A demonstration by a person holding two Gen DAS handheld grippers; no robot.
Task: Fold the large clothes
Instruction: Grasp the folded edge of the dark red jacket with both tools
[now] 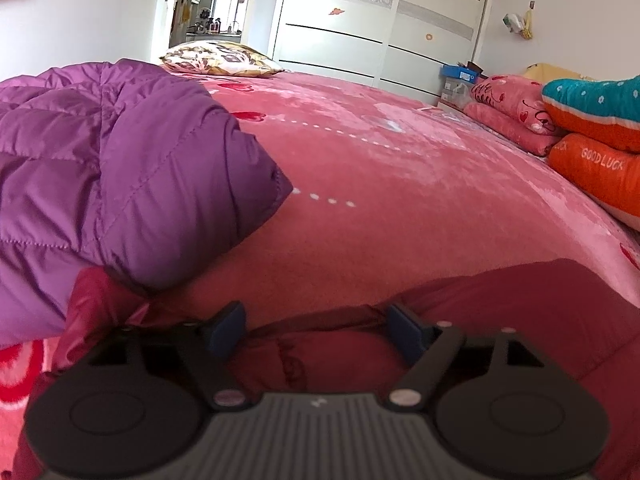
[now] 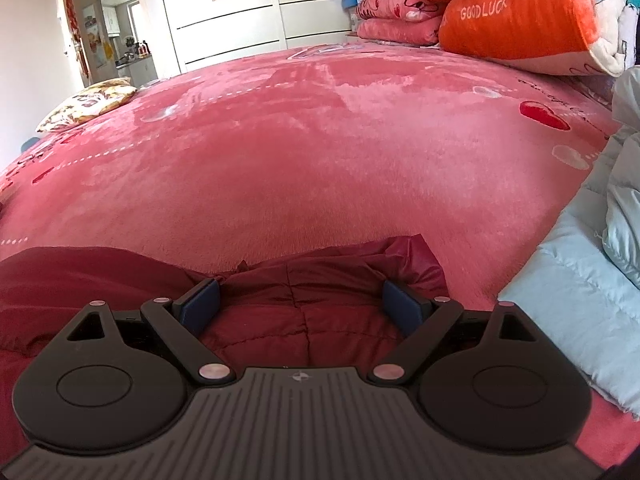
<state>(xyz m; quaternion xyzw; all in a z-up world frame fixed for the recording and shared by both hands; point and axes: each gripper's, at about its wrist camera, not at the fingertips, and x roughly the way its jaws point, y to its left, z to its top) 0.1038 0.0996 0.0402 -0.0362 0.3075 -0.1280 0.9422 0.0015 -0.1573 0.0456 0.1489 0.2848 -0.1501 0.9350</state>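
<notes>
A dark red quilted jacket [image 1: 520, 320] lies on the near part of the pink bedspread [image 1: 400, 200]. My left gripper [image 1: 316, 330] hovers low over it with its blue pads wide apart; red fabric lies between them and the pads do not press on it. In the right wrist view the same red jacket [image 2: 320, 320] spreads under my right gripper [image 2: 301, 306]. Its jaws also stand wide, and a folded edge of the jacket pokes out just beyond the fingertips. Neither gripper holds anything.
A puffy purple jacket [image 1: 120, 160] is heaped at the left, over a corner of the red one. A pale blue quilted garment [image 2: 580, 300] lies at the right. Stacked orange and pink pillows [image 2: 520, 20] and a patterned cushion [image 1: 224, 56] sit at the bed's far side, before white wardrobes [image 1: 380, 32].
</notes>
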